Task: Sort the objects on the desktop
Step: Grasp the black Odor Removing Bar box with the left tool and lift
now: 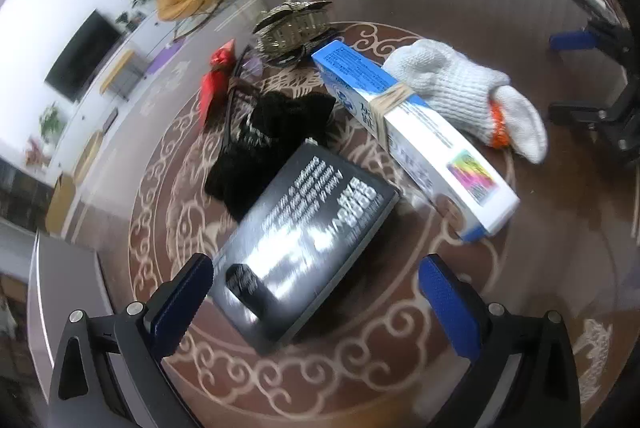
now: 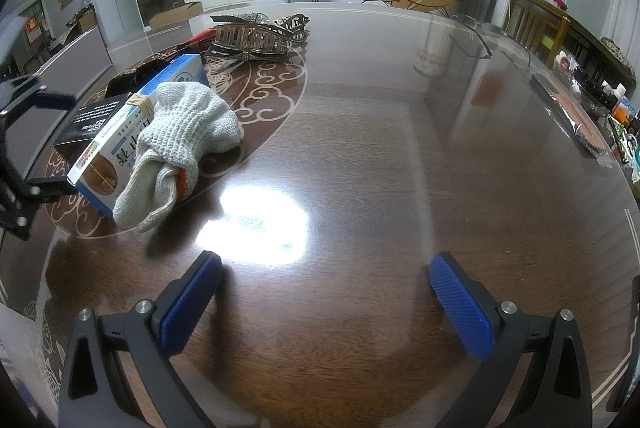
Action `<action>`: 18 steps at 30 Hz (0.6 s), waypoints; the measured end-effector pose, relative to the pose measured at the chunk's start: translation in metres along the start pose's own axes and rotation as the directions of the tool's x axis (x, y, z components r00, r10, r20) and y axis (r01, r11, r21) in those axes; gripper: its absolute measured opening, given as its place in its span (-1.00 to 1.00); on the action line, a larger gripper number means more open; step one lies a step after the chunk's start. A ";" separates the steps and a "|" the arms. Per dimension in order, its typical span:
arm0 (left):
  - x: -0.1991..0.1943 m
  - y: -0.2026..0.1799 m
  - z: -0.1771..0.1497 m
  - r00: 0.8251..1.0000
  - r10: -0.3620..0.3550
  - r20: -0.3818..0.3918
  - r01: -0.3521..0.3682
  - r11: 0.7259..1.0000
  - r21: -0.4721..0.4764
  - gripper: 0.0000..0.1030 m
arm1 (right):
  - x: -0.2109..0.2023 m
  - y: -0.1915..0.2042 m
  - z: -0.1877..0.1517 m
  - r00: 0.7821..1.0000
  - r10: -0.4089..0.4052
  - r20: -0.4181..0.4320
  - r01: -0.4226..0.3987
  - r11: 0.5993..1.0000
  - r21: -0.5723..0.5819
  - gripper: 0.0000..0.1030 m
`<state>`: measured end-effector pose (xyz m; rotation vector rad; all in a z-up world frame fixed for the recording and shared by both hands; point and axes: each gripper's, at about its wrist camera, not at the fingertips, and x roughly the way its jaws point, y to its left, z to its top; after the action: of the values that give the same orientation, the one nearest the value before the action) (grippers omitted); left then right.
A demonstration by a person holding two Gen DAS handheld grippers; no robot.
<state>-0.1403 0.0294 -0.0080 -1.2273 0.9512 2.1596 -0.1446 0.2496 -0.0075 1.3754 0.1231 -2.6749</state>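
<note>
A black box (image 1: pixel 304 240) with white print lies on the dark round table, its near end between the open fingers of my left gripper (image 1: pixel 316 304). Behind it lie a black cloth (image 1: pixel 272 136), a blue-and-white carton (image 1: pixel 404 132) with a rubber band, a white knit glove (image 1: pixel 460 92), a red wrapped item (image 1: pixel 216 76) and a gold hair claw (image 1: pixel 292 24). The right wrist view shows the carton (image 2: pixel 120 132), the glove (image 2: pixel 180 136), the black box (image 2: pixel 96 116) and the hair claw (image 2: pixel 256 36) at left. My right gripper (image 2: pixel 326 288) is open and empty over bare wood.
The table (image 2: pixel 380 148) has a glossy glass top with a bright glare patch. Glasses (image 2: pixel 472 36) lie at the far right, and clutter lines the right edge (image 2: pixel 592 108). The left gripper shows at the left edge of the right wrist view (image 2: pixel 24 132).
</note>
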 end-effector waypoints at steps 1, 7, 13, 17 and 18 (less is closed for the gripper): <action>0.002 0.003 0.004 1.000 -0.006 0.004 0.006 1.000 0.004 1.00 | 0.001 0.000 0.001 1.000 0.000 0.000 0.000 1.000 0.000 1.00; 0.012 0.016 0.020 0.997 -0.066 0.037 0.067 0.998 -0.021 1.00 | 0.001 0.000 0.001 1.000 0.000 0.000 0.000 1.000 0.000 1.00; 0.030 0.031 0.018 0.988 -0.149 0.040 0.153 0.973 -0.170 1.00 | 0.001 0.000 0.000 1.000 0.000 0.000 0.000 1.000 0.000 1.00; 0.027 0.037 0.008 0.980 -0.187 0.075 0.200 0.949 -0.242 0.62 | 0.001 0.000 0.001 1.000 0.000 0.000 0.000 1.000 0.000 1.00; 0.023 0.036 0.006 0.982 -0.168 0.083 0.184 0.949 -0.257 0.45 | 0.000 0.000 0.000 1.000 0.000 0.000 0.000 1.000 0.000 1.00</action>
<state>-0.1794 0.0123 -0.0139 -1.3054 0.5176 2.2156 -0.1448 0.2494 -0.0076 1.3753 0.1229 -2.6749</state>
